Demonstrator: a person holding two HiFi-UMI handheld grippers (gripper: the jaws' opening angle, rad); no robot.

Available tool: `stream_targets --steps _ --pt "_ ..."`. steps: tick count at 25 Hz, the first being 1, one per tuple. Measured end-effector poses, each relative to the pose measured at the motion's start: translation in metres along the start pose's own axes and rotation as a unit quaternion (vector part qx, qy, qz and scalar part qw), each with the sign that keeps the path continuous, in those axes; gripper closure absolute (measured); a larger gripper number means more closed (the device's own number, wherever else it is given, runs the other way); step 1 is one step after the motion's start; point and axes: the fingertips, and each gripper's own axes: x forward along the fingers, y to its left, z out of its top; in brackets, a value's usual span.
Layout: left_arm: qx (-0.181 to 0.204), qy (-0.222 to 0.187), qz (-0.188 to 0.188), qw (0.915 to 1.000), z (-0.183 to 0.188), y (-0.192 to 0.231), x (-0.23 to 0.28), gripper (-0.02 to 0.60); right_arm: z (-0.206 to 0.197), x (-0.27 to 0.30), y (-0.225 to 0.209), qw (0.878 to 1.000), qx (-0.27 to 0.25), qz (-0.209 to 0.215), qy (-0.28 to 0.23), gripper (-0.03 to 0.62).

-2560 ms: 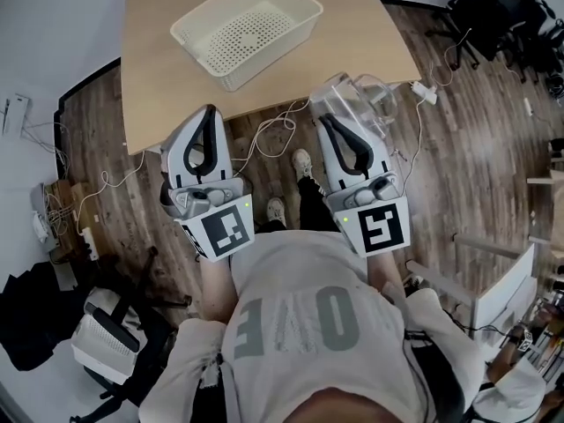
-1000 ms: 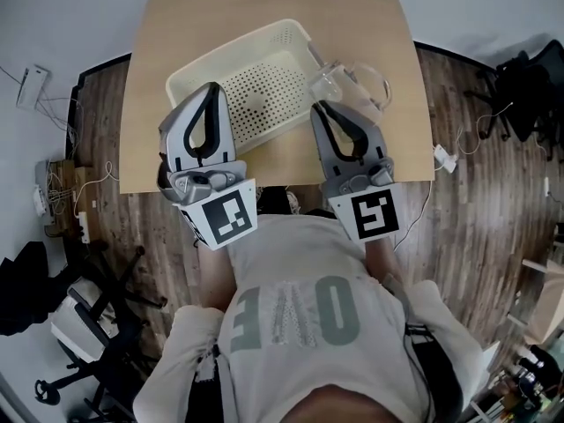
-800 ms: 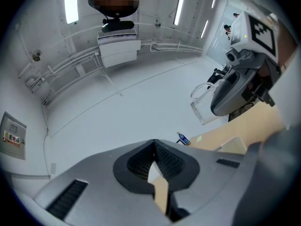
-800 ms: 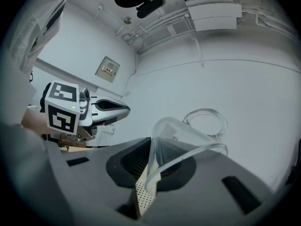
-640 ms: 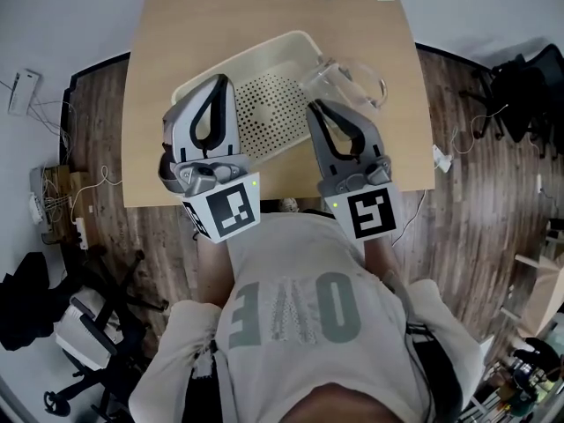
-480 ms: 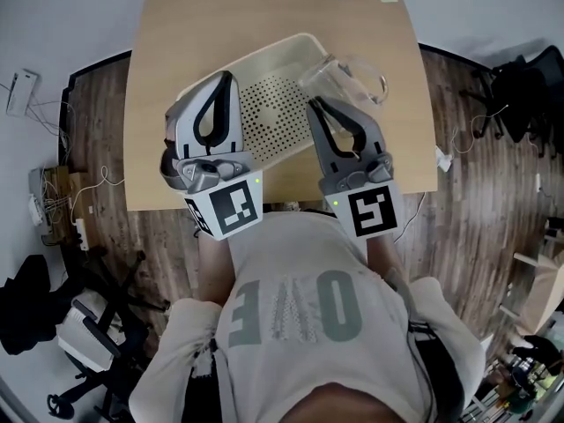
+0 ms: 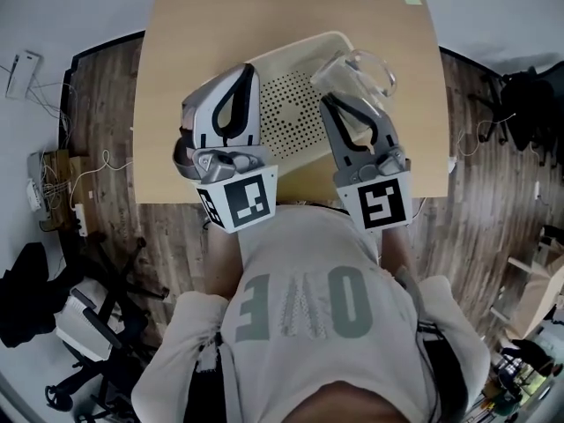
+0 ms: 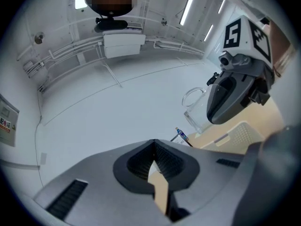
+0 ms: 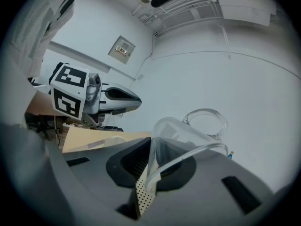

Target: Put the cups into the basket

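Left gripper (image 7: 248, 72), jaws pressed together on nothing, hangs over the near-left rim of the basket (image 7: 295, 113). Right gripper (image 7: 332, 102) clamps the rim of a clear handled cup (image 7: 359, 67). The cup is tilted above the basket's right wall.

Head view steeply down, gripper views roughly level; basket (image 7: 295, 104) shared
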Motion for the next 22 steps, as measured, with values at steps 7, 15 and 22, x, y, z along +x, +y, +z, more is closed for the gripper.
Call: stream_targets --steps 7,15,22 --pt "0.006 0.011 -0.024 0.9996 -0.02 -0.01 0.003 0.572 -0.035 0.028 0.02 0.991 -0.073 0.067 0.088 0.574" --pt "0.002 0.018 -0.036 0.9992 -0.037 -0.013 0.007 0.572 -0.078 0.056 0.031 0.963 -0.172 0.124 0.168 0.574" --pt "-0.002 0.033 -0.044 0.9985 -0.054 -0.02 0.007 0.572 -0.111 0.076 0.053 0.932 -0.209 0.19 0.225 0.574"
